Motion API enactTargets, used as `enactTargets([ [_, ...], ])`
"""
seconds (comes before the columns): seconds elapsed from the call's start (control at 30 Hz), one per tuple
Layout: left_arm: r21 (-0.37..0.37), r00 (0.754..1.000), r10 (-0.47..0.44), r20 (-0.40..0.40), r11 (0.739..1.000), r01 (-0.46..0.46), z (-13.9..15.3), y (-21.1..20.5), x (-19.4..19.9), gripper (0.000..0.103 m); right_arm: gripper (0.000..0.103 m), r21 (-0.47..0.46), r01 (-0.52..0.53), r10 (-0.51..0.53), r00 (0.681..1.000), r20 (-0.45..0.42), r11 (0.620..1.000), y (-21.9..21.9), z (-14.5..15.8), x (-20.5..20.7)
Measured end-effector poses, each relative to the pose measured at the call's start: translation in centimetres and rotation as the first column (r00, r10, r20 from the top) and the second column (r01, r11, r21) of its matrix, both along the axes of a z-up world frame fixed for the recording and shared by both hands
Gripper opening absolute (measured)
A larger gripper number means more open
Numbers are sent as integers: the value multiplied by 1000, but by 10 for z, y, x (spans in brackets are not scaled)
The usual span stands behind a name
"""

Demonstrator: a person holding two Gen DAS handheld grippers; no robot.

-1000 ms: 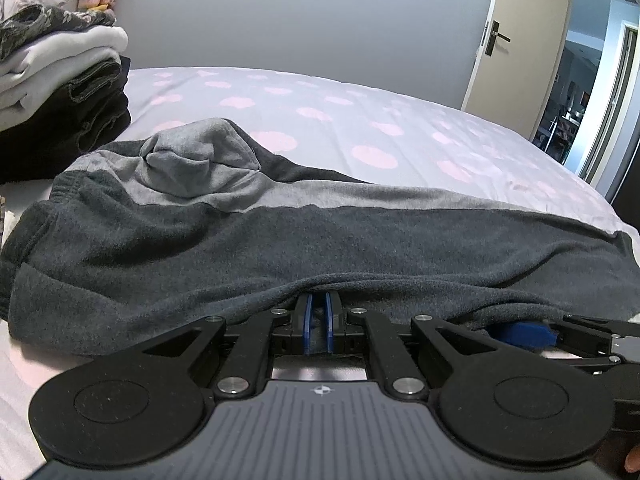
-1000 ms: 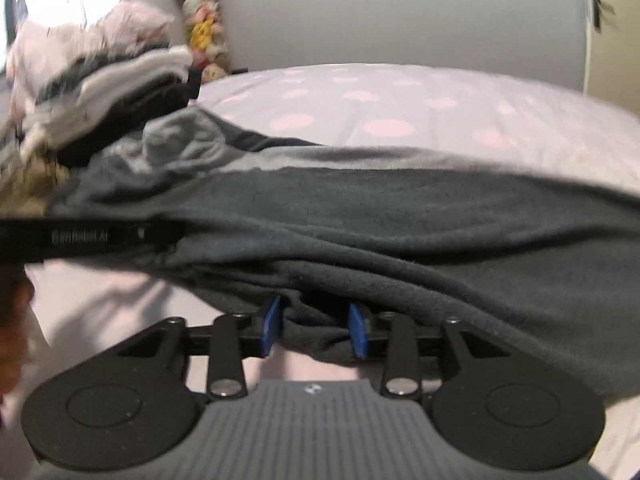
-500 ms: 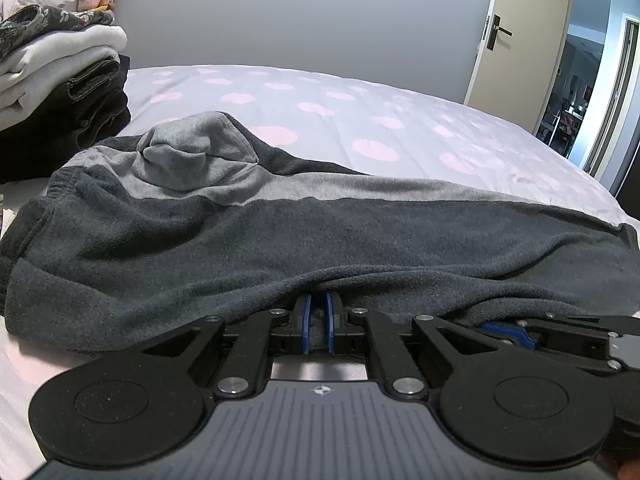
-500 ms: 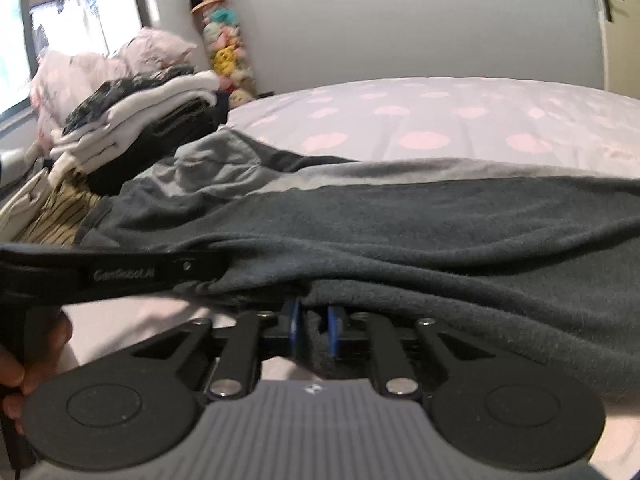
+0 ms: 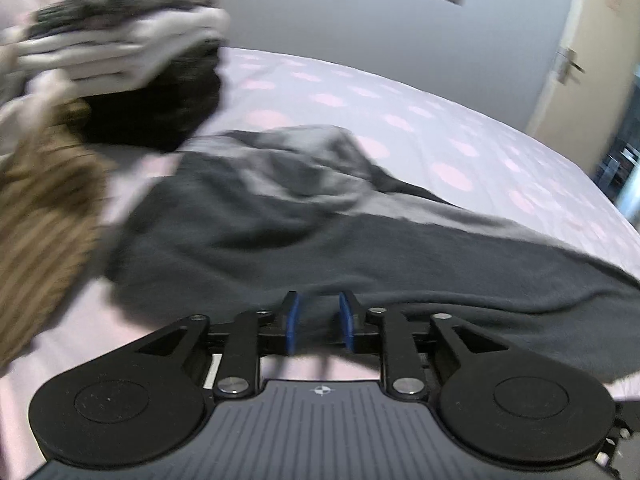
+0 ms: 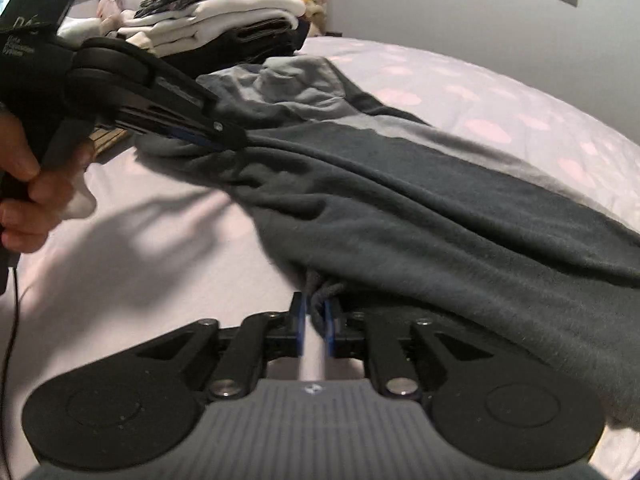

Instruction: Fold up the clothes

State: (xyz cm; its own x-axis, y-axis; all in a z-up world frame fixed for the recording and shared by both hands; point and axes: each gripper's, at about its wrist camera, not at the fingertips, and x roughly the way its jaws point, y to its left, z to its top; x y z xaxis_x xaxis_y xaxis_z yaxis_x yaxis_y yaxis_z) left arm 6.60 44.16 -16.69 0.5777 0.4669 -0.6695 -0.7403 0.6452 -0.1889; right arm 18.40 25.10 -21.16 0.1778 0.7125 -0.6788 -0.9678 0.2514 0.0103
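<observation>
Grey garment edge gripped on the spotted bed

The left gripper (image 6: 208, 136) looks closed on the dark grey garment (image 6: 440, 216) near the folded stack (image 6: 224, 20), though its own blurred view shows the blue pads parted. The right gripper (image 6: 315, 324) pinches the near hem, nearly closed. Both should lift evenly, keeping the edge taut.

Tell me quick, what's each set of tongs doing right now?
Left tongs: part open around the edge of the dark grey garment; grip cannot be told.
Right tongs: closed on the garment's edge.
</observation>
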Motion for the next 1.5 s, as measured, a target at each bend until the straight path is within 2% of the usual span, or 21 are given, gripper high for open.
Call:
enactTargets([
  [0.1,-43,988,155,25,987,-154,4,15,-22,40,27,8,18,-18,1000,-11,1000,-10,2,-4],
  [0.2,-141,960,276,56,954,-266,0,35,-40,50,26,31,62,-62,998,5,998,-12,6,-4],
  [0.27,-212,943,325,77,929,-303,-8,49,-50,52,27,47,95,-96,995,10,994,-14,10,0],
  [0.37,-305,903,417,108,878,-369,-22,69,-64,58,28,68,121,-119,992,-30,990,-16,14,9],
  [0.47,-377,878,458,142,845,-380,-38,88,-66,58,30,67,125,-123,992,-33,990,-16,14,12],
  [0.5,-381,873,462,158,844,-377,-42,92,-64,59,30,67,123,-121,992,-27,990,-16,14,12],
  [0.6,-331,880,436,189,872,-361,-45,96,-55,59,33,65,121,-119,993,-22,991,-15,14,16],
  [0.67,-292,887,421,191,887,-359,-47,95,-50,55,35,68,130,-128,991,-38,989,-18,14,21],
  [0.7,-272,889,415,191,893,-358,-48,94,-48,45,36,72,142,-139,989,-52,987,-20,15,26],
  [0.73,-256,892,411,190,897,-360,-47,94,-46,30,36,79,160,-155,986,-68,984,-23,17,31],
  [0.83,-240,878,426,218,896,-374,-40,91,-47,21,41,107,257,-239,959,-151,961,-38,30,52],
  [0.93,-160,875,411,257,911,-381,-24,83,-49,19,46,135,409,-359,887,-290,902,-69,44,88],
  [1.0,-168,877,413,244,909,-382,-23,84,-50,19,49,132,518,-449,822,-351,845,-97,51,119],
  [1.07,-187,882,425,203,901,-391,-29,87,-50,19,54,99,627,-554,743,-375,773,-135,53,155],
  [1.13,-192,886,431,169,897,-399,-34,88,-49,19,56,71,726,-650,651,-393,684,-178,52,190],
  [1.27,-151,898,420,135,904,-400,-33,83,-41,20,56,-1,884,-786,415,-459,467,-274,44,253],
  [1.37,-125,904,412,112,908,-399,-35,81,-36,21,56,-28,955,-854,250,-455,295,-333,34,283],
  [1.47,-115,907,410,94,910,-399,-40,81,-33,21,56,-33,981,-848,148,-509,191,-371,16,299],
  [1.5,-111,907,411,91,910,-401,-40,81,-33,21,57,-27,984,-838,138,-527,179,-376,11,304],
])
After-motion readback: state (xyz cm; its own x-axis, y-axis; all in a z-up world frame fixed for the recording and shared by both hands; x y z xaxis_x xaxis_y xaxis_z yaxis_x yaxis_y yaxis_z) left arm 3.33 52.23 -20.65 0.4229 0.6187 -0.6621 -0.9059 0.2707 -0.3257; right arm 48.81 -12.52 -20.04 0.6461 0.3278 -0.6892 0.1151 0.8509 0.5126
